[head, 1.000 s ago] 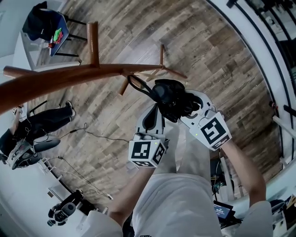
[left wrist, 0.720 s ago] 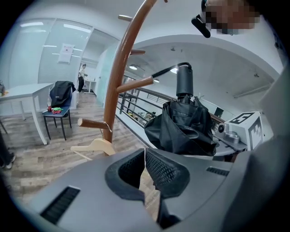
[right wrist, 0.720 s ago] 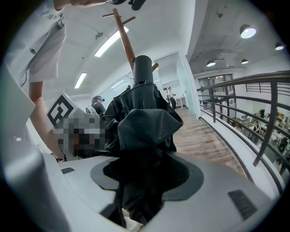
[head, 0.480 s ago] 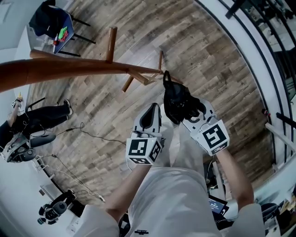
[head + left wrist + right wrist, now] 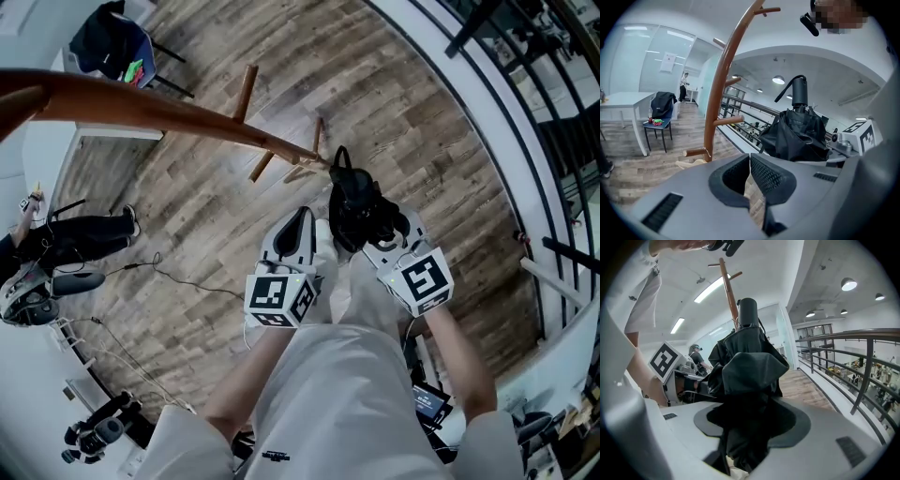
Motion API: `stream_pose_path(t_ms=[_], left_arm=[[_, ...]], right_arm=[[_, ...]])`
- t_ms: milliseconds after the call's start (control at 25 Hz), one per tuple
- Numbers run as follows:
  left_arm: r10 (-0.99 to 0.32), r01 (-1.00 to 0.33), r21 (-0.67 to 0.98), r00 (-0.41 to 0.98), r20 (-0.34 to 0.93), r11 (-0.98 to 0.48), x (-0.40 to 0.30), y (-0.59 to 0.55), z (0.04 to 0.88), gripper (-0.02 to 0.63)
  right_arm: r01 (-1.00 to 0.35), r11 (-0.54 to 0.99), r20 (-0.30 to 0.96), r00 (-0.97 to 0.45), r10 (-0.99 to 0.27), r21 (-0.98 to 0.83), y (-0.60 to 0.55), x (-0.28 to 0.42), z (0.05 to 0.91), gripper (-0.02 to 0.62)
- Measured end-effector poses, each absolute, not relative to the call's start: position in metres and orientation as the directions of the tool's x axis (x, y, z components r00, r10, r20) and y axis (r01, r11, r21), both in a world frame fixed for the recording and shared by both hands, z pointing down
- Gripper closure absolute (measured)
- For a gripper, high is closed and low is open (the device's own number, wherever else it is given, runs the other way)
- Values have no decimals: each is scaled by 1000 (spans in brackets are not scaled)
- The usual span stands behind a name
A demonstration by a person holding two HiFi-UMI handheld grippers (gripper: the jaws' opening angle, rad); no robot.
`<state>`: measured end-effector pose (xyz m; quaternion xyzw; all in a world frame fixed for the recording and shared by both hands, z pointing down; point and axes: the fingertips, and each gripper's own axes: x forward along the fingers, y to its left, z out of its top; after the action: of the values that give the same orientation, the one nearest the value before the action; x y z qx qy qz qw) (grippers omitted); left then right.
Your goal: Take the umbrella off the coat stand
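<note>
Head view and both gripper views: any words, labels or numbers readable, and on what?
No legible text in any view.
Left marker cube: black-and-white square pattern only, no letters.
Right marker cube: pattern only.
Sheet on the glass wall: too small to read.
Small screen below the right arm: too blurred to read.

Honestly nothing here is readable. The cubes on the left gripper (image 5: 296, 228) and right gripper (image 5: 367, 225) only carry black-and-white square patterns, not letters or numbers I can make out. There's a white sheet (image 5: 668, 62) stuck on the glass wall in the left gripper view and a small lit screen (image 5: 429, 401) low in the head view, both way too small to read.
</note>
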<state>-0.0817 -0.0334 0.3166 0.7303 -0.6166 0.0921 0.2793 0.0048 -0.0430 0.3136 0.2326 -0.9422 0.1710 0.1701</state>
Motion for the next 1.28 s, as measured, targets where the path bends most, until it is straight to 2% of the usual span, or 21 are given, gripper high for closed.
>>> stream_pose_path(t_ms=[640, 1160, 1280], left_arm=[[-877, -928, 319, 309, 369, -193, -48, -2, 226, 580], [-864, -901, 263, 414, 286, -345, -46, -15, 167, 580], [-826, -861, 299, 492, 276, -412, -39, -14, 162, 580]], right_arm=[[-558, 812, 338, -807, -484, -169, 4, 49, 231, 339], [-532, 840, 313, -819, -481, -104, 5, 43, 182, 339], [-536, 840, 321, -813, -486, -87, 9, 48, 179, 341]])
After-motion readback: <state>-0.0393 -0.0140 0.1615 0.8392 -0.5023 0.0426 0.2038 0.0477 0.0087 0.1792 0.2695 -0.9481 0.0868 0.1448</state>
